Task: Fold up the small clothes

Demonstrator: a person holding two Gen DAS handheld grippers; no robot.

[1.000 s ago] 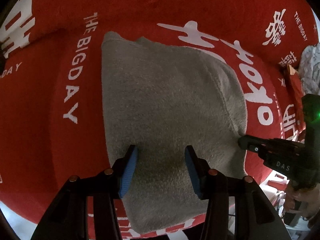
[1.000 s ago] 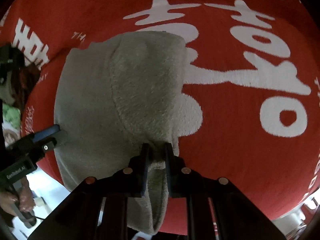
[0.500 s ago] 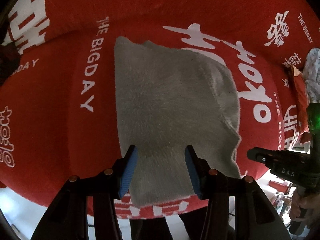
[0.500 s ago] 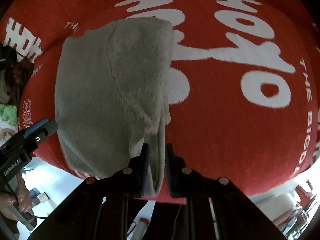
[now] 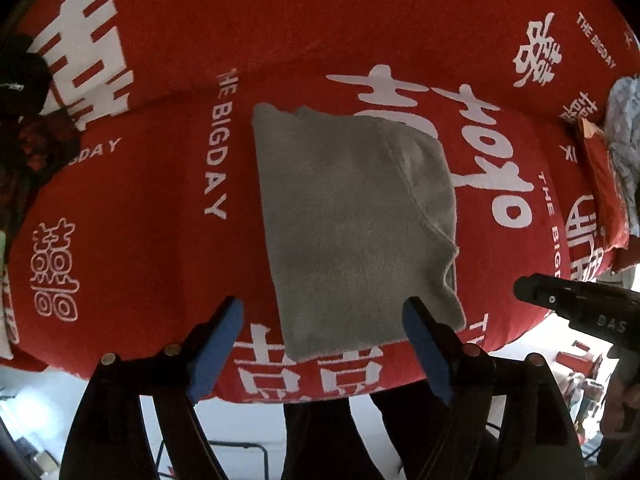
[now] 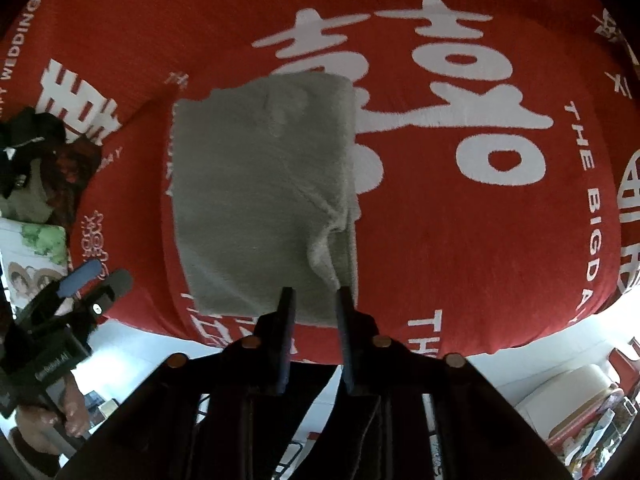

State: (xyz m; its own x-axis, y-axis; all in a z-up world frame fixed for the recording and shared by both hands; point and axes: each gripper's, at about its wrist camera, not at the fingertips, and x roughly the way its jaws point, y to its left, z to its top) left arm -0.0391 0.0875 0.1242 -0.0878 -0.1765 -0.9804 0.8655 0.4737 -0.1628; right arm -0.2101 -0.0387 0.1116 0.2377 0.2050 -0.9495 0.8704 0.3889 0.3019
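A grey fleece garment (image 5: 352, 220) lies folded into a rough rectangle on the red sofa cover (image 5: 140, 208); it also shows in the right wrist view (image 6: 260, 200). My left gripper (image 5: 324, 320) is open and empty, pulled back above the garment's near edge. My right gripper (image 6: 314, 300) is open a little and empty, just off the garment's near right corner, where a loose fold (image 6: 324, 248) sticks up. The right gripper's tip shows in the left wrist view (image 5: 568, 300), and the left gripper shows in the right wrist view (image 6: 92, 280).
The red cover with white lettering drapes over the seat's front edge (image 5: 320, 376). Dark clothes (image 6: 36, 152) and a printed cushion (image 6: 32, 252) lie at the left. A patterned cloth (image 5: 624, 128) lies at the far right. White floor (image 6: 520, 360) shows below.
Both grippers pulled back toward the seat's front edge. The right gripper let go of the garment's corner. The left gripper opened wider. The garment now lies flat.
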